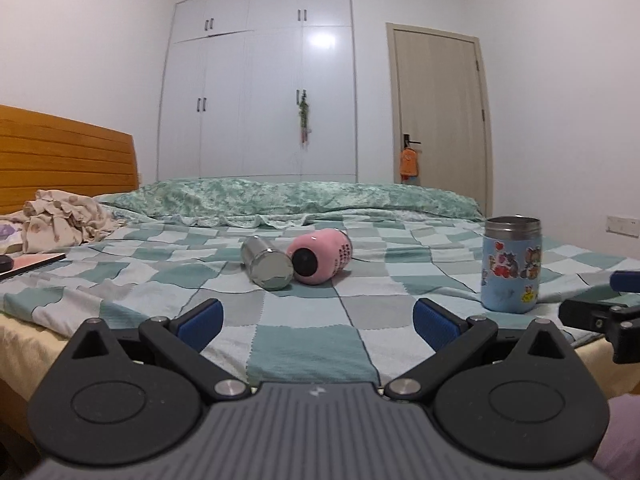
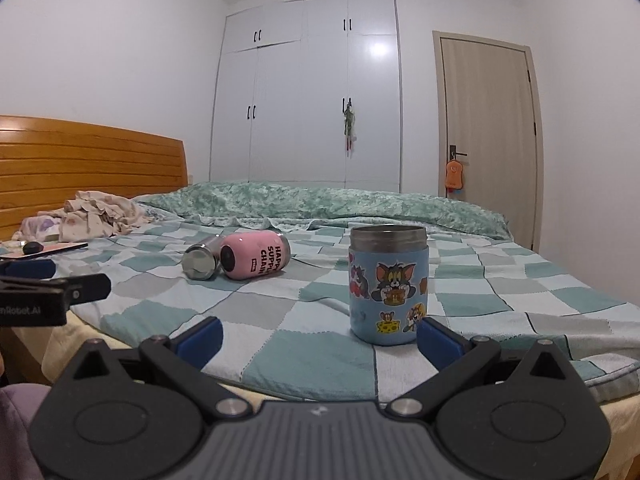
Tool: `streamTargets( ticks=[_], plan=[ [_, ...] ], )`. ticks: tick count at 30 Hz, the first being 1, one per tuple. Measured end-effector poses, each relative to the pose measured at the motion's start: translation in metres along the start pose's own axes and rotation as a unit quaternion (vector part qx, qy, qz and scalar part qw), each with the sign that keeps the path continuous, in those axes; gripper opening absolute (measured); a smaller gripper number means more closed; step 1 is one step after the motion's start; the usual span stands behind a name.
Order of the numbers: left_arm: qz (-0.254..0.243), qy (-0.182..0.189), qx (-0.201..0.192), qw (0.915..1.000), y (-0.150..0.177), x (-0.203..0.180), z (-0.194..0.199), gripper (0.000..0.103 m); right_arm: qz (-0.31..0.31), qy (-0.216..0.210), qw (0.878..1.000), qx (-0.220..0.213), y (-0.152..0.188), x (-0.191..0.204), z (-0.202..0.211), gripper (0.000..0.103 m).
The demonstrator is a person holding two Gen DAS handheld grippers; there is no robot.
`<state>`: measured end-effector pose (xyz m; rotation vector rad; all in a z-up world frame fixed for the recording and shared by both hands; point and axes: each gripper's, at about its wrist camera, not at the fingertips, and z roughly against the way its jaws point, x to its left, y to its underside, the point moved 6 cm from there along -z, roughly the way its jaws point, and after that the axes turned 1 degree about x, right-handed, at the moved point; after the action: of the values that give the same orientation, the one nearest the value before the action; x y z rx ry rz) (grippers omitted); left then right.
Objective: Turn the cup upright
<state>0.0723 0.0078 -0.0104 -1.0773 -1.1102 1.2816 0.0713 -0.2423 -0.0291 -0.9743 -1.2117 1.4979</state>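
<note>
Lying side by side on the bed [image 1: 304,344], pink cup [image 1: 322,255] and steel cup [image 1: 266,263] touch; blue cup [image 2: 388,285] stands upright; left tongs [image 1: 318,322] and right tongs [image 2: 320,338] gape wide, empty.

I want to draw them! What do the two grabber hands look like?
Both match: the left gripper and right gripper have a ribbed grey body, black teardrop-shaped side plates, black link arms with silver pins, and blue ribbed pads. White lettering marks the left one's side. No cables or sleeves show.

Steel cup [image 1: 267,263]: polished, mirror-bright base. Pink cup [image 1: 322,255]: matt sleeve. Blue cup [image 2: 388,285]: brushed metal rim, stickered matt wrap. Checked blanket [image 1: 312,344]: woven cloth. Headboard [image 2: 92,156]: varnished wood.
</note>
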Motion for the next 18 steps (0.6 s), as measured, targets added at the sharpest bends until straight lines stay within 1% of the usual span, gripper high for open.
streamTargets(
  ticks=[3,7,18],
  plan=[
    [0.001,-0.008,-0.005,1.0,0.003,0.0028,0.0008,0.103,-0.003,0.0,1.0,-0.011,0.0004,-0.0009,0.0009,0.103],
    [-0.003,-0.011,-0.011,0.9999,0.0039,0.0035,0.0034,0.103,-0.009,-0.002,1.0,-0.021,0.0006,-0.0016,0.0029,0.103],
    [-0.009,-0.01,-0.015,0.9998,0.0049,0.0007,0.0037,0.103,-0.009,-0.004,1.0,-0.027,0.0013,-0.0012,0.0051,0.103]
  ],
)
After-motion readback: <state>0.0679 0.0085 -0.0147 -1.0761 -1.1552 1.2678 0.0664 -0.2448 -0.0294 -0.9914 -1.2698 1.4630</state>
